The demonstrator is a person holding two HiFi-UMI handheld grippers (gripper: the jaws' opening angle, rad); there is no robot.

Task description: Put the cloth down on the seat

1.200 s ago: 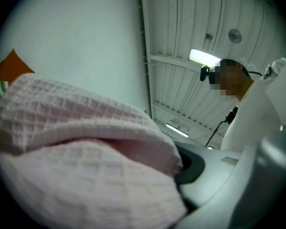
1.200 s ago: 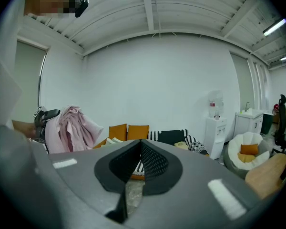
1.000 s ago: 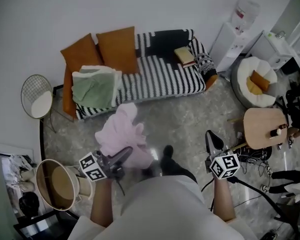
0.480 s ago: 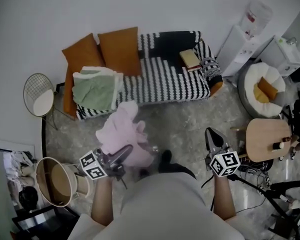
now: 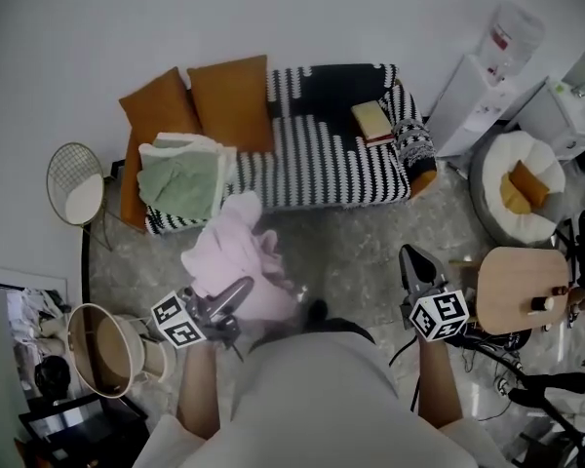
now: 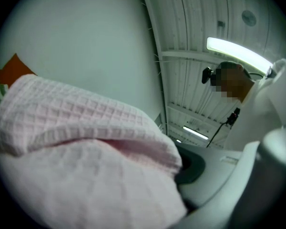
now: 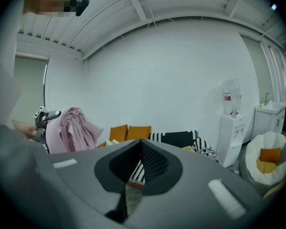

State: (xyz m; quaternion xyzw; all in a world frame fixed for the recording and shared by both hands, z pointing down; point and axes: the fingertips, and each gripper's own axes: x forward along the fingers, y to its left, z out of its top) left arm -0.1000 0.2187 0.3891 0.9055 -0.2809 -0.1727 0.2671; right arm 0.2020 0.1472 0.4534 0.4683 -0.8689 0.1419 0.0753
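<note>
Pink cloth (image 5: pixel 229 256), pinched by left gripper (image 5: pixel 240 291), is nearer the far seat (image 5: pixel 322 159) now, not down yet; right gripper (image 5: pixel 411 258) is pressed together.

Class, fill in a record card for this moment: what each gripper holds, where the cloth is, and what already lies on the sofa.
Left gripper: shut on the pink cloth
Right gripper: jaws together, empty
Pink cloth: held in the air, in front of the sofa
Sofa seat: folded green blanket at left end, book at right end, striped middle bare
Task state: cloth not yet on the seat
</note>
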